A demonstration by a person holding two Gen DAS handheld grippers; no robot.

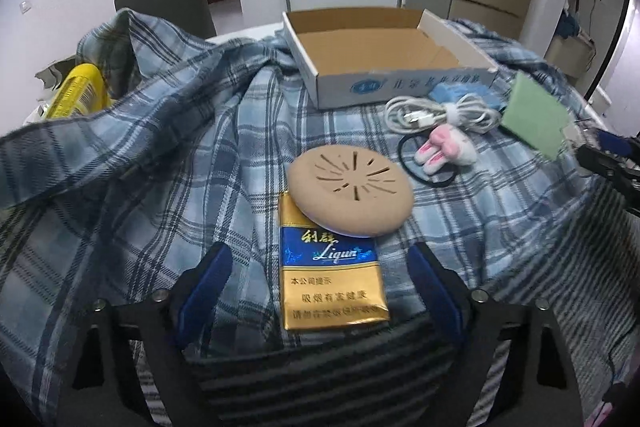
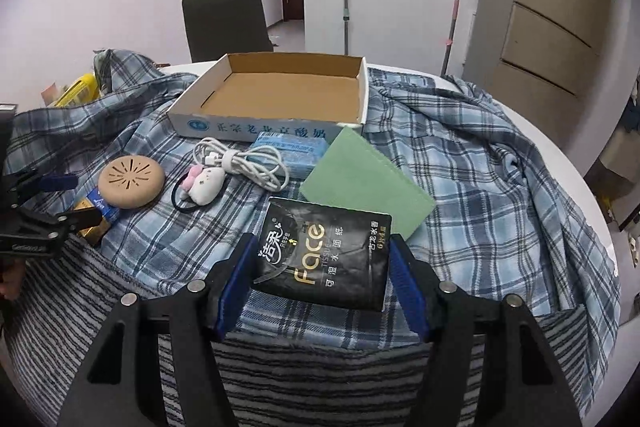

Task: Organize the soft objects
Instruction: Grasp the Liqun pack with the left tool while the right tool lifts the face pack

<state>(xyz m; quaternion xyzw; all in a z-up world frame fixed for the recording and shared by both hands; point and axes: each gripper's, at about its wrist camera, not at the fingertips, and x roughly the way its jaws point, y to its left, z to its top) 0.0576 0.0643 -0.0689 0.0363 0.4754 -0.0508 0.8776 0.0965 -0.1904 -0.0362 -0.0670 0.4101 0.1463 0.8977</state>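
In the right wrist view my right gripper (image 2: pixel 322 241) is shut on a black "Face" tissue pack (image 2: pixel 324 255), blue pads pressing its two sides, held just above the plaid cloth. My left gripper (image 1: pixel 320 251) stands open around a gold and blue cigarette pack (image 1: pixel 332 283), with gaps to both pads. A beige round puff (image 1: pixel 352 187) overlaps the pack's far end. Beyond lie a plush bunny hair tie (image 1: pixel 444 147), a green sheet (image 2: pixel 364 183) and a blue tissue pack (image 2: pixel 288 147). An empty cardboard box (image 2: pixel 248 131) sits at the back.
A plaid shirt (image 1: pixel 160 147) covers the round table, with a striped cloth (image 2: pixel 320 379) at the front edge. A coiled white cable (image 2: pixel 244 159) lies before the box. A yellow package (image 1: pixel 78 91) sits far left, and a chair (image 2: pixel 224 23) stands behind the table.
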